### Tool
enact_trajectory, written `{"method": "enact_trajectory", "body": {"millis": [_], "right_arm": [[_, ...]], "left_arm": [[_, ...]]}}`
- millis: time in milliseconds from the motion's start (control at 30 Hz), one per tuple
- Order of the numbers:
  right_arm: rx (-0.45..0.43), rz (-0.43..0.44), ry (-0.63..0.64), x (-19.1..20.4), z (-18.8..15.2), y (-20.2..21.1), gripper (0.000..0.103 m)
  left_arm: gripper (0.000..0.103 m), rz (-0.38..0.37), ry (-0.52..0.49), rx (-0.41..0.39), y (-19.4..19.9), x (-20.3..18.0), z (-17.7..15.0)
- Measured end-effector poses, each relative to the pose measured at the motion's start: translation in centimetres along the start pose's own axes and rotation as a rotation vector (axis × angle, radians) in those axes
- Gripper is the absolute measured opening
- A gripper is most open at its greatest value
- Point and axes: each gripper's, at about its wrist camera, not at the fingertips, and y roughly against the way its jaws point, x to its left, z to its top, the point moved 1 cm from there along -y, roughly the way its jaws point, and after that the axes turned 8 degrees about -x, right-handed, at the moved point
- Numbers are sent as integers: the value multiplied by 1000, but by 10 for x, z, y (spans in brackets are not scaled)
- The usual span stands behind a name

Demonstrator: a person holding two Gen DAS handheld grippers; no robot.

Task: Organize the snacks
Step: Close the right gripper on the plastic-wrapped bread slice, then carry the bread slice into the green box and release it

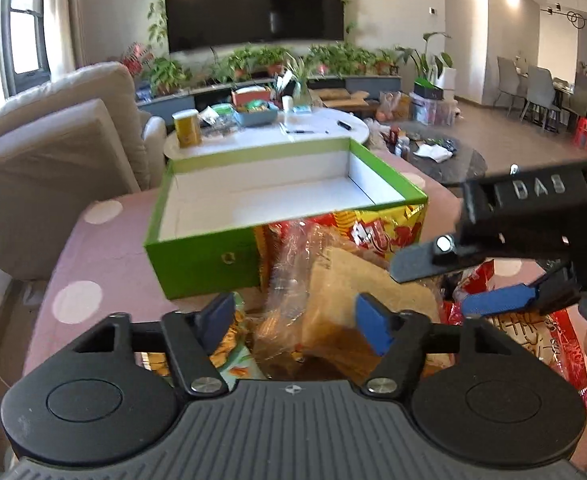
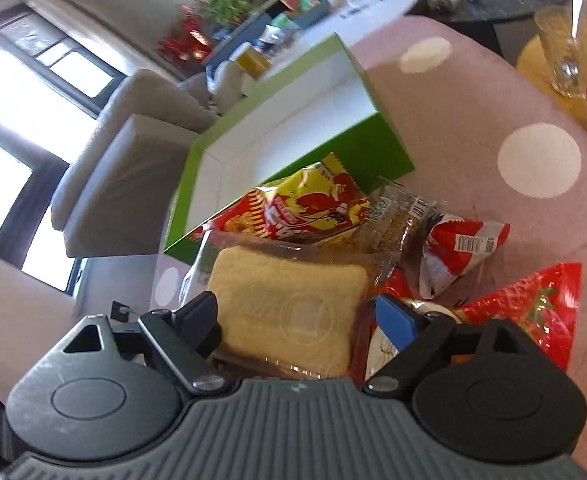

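An empty green box [image 1: 209,256] with a white inside stands on the pink dotted table; it also shows in the right wrist view [image 2: 357,148]. A pile of snack packs lies in front of it. A clear-wrapped bread slice [image 1: 345,300] lies on top, also in the right wrist view [image 2: 289,312]. A yellow-red snack bag [image 2: 309,208] leans on the box. My left gripper [image 1: 293,318] is open, its jaws on either side of the bread. My right gripper [image 2: 297,314] is open, its jaws either side of the bread. The right gripper also shows in the left wrist view [image 1: 445,286].
A red strawberry pack [image 2: 529,312] and a red-white pack [image 2: 457,248] lie right of the bread. A glass with a spoon [image 2: 565,48] stands at the far right. A beige sofa [image 1: 53,160] is left of the table. A cluttered white coffee table [image 1: 313,128] lies beyond.
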Motion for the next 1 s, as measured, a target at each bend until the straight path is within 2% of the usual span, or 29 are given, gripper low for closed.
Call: {"method": "enact_trajectory", "body": {"millis": [133,300,367,467,533,567,600,667,733,800,900,1000], "right_arm": [[28,-20,13,5,-1,-10,69],[73,-15,67,10,-3,-18,80],[66,-4,78,11,-5,-19,81],[55,-3,94,12,-8,-22,80],[51,13,101,13,-8,-22,70],[52,27,107,13,-7,-22,55],[54,36,111,13,-7,-22,44],[48,30,127,12,-5,-24,38],[34,25,156,11,-5,-24,36],[30,34,171,12,-5,-24,35],[20,52,176,16,-4,-22,35],[-34,76,199,29,0,-13,35]], "left_arm": [[52,-27,26,3,-4,7,-5],[52,1,61,-8,4,28,-11],[52,10,63,-12,6,32,-12],[52,-14,45,-21,7,30,-12],[52,-66,29,-15,6,26,-11],[53,-74,13,-3,4,22,-11],[59,-65,-7,-2,1,19,-12],[60,-65,-44,-1,-6,14,-14],[53,-89,-1,19,-9,16,-16],[51,-105,14,24,-6,17,-16],[51,-89,-38,-6,6,9,-12],[51,-86,-40,-62,20,7,0]]}}
